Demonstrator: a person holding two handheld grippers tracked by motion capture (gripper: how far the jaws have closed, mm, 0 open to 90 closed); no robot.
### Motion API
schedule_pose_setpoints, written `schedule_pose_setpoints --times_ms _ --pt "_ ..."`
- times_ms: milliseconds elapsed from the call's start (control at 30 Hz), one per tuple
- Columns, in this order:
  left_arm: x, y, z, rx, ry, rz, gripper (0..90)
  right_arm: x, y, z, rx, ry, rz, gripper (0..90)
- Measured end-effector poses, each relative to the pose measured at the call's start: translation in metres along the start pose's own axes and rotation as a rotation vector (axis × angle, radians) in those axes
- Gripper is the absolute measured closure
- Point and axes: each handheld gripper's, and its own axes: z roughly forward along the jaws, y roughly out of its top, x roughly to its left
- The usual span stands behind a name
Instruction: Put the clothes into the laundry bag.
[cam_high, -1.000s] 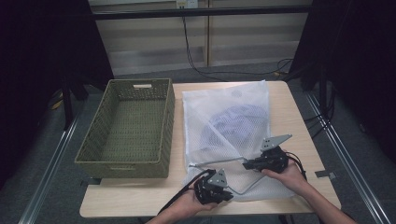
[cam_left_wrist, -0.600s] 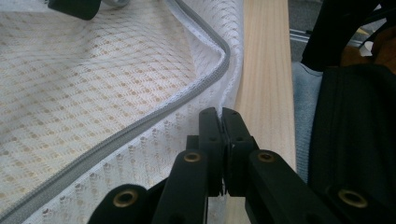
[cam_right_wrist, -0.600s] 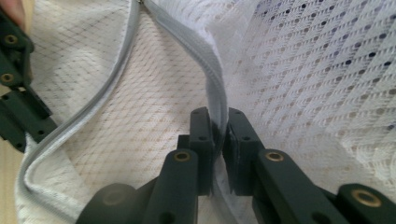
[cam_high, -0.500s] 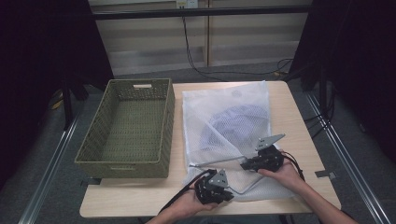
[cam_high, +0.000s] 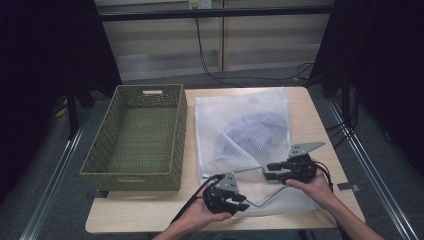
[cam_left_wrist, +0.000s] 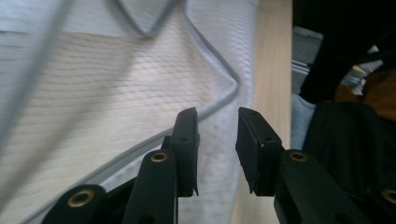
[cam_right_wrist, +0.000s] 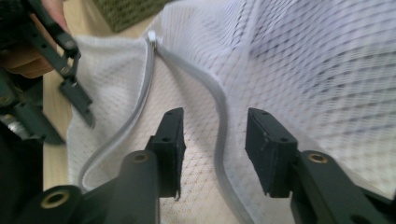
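We take the light wooden table (cam_high: 305, 117) as base and the white mesh laundry bag (cam_high: 240, 125) as landmark; the bag lies flat on the table, its far end toward the back edge, and a bluish garment (cam_high: 250, 135) shows through the mesh around its middle. The olive woven rectangular basket (cam_high: 137, 137) stands just beside the bag's left edge and is empty. The bag's near end is open, its grey zipper band (cam_right_wrist: 219, 112) lying in loose curves, with the small metal zipper slider (cam_right_wrist: 152, 37) at the corner where the two bands meet. The right gripper (cam_right_wrist: 215, 149) sits over the bag's near right part, jaws apart and straddling one zipper band without pinching it. The left gripper (cam_left_wrist: 217, 144) hovers at the bag's near edge, jaws likewise apart, grasping nothing, a band curving just beyond them. Risks, as we judge them: a jaw closing here could catch mesh together with the band, or only one layer, so the mouth would not spread; the thin mesh may snag on a jaw edge; a pull toward us could drag the whole bag off the near table edge. Against the frame half a second earlier, the right gripper has shifted slightly along the bag's near right side; the bag and basket lie unchanged.
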Motion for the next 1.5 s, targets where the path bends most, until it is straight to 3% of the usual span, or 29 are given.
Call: schedule_pose_setpoints --times_ms 100,133,200,267,333,433,500,533,633,667,733,867,933,1033,1133,1267,1300,1333,1400,1500 --pt "0.008 -0.004 -0.011 -0.008 0.045 -0.032 70.8 0.0 -0.005 -0.008 -0.01 -0.002 0.011 77.1" --pt "0.01 -0.005 -0.014 -0.013 0.054 -0.038 72.8 0.001 -0.008 -0.01 0.0 -0.005 0.011 84.1" --pt "0.014 -0.008 -0.021 0.002 0.102 -0.027 80.4 0.002 -0.013 -0.012 0.032 -0.028 0.005 90.0" --pt "0.02 -0.013 -0.025 0.009 0.128 -0.061 84.3 0.004 -0.018 -0.015 0.047 -0.037 0.01 90.0" --pt "0.025 -0.017 -0.027 0.061 0.172 -0.052 86.9 0.004 -0.022 -0.018 0.061 -0.05 0.007 90.0" --pt "0.028 -0.019 -0.026 0.045 0.187 -0.072 86.9 0.002 -0.027 -0.019 0.088 -0.071 0.014 90.0" --pt "0.031 -0.019 -0.026 0.085 0.189 -0.042 86.9 0.001 -0.03 -0.017 0.111 -0.078 0.018 90.0" --pt "0.029 -0.021 -0.022 0.074 0.196 -0.065 86.9 0.001 -0.032 -0.015 0.124 -0.078 0.022 90.0" --pt "0.032 -0.023 -0.017 0.134 0.203 -0.034 86.7 0.0 -0.035 -0.011 0.157 -0.088 0.023 90.0" --pt "0.032 -0.024 -0.014 0.128 0.219 -0.049 86.6 -0.001 -0.036 -0.01 0.16 -0.091 0.022 90.0" --pt "0.033 -0.025 -0.014 0.151 0.219 -0.033 86.3 -0.004 -0.037 -0.01 0.168 -0.108 0.034 90.0" --pt "0.033 -0.027 -0.017 0.16 0.222 -0.029 85.6 -0.008 -0.04 -0.011 0.192 -0.135 0.057 90.0" --pt "0.032 -0.029 -0.02 0.173 0.243 -0.032 85.2 -0.009 -0.041 -0.012 0.189 -0.137 0.068 90.0" --pt "0.031 -0.034 -0.025 0.149 0.246 -0.068 85.0 -0.009 -0.042 -0.012 0.18 -0.144 0.065 90.0" --pt "0.033 -0.036 -0.031 0.183 0.258 -0.055 84.8 -0.01 -0.042 -0.013 0.185 -0.149 0.065 90.0" --pt "0.032 -0.043 -0.037 0.161 0.266 -0.084 84.7 -0.009 -0.044 -0.015 0.182 -0.151 0.067 90.0" --pt "0.033 -0.045 -0.04 0.165 0.261 -0.074 84.7 -0.009 -0.044 -0.015 0.183 -0.153 0.074 90.0" --pt "0.032 -0.047 -0.04 0.142 0.265 -0.095 84.7 -0.009 -0.045 -0.016 0.176 -0.152 0.079 90.0" --pt "0.032 -0.05 -0.045 0.165 0.269 -0.082 84.8 -0.009 -0.045 -0.015 0.177 -0.154 0.079 90.0" --pt "0.031 -0.053 -0.048 0.153 0.264 -0.094 84.9 -0.009 -0.045 -0.015 0.177 -0.157 0.08 90.0"
